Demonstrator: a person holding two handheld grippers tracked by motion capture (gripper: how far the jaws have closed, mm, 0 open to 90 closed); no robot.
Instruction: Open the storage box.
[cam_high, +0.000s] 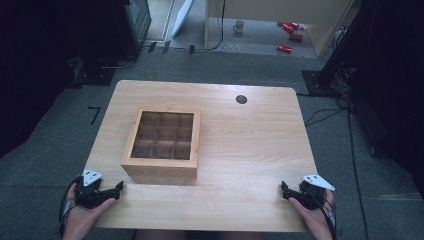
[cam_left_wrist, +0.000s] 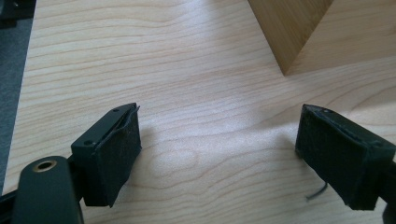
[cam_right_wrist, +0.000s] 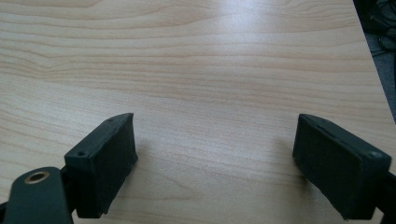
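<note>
Resting at the near corners of a pale wooden table (cam_high: 250, 150), two hands are each holding a black gripper, seen from above. The person's left hand (cam_high: 82, 215) is coming in at the bottom left, palm turned up under the left gripper (cam_high: 119, 187), which is pointing right along the near edge toward a wooden box (cam_high: 161, 170). The right hand (cam_high: 317, 217) is coming in at the bottom right, cradling the right gripper (cam_high: 284, 189), which is pointing left and slightly inward. Both are well apart from each other, with bare tabletop lying between them. The box is sitting left of centre on the table, open at the top and divided into nine square compartments, just beyond the left gripper. A small dark round hole (cam_high: 241, 99) is showing near the table's far edge. Looking along the left gripper (cam_left_wrist: 219, 135), its padded jaws are standing spread wide with nothing between them, and a corner of the box (cam_left_wrist: 287, 32) is rising ahead at the upper right. Looking along the right gripper (cam_right_wrist: 215, 140), its jaws are likewise spread wide and holding nothing, with wood grain stretching ahead.
</note>
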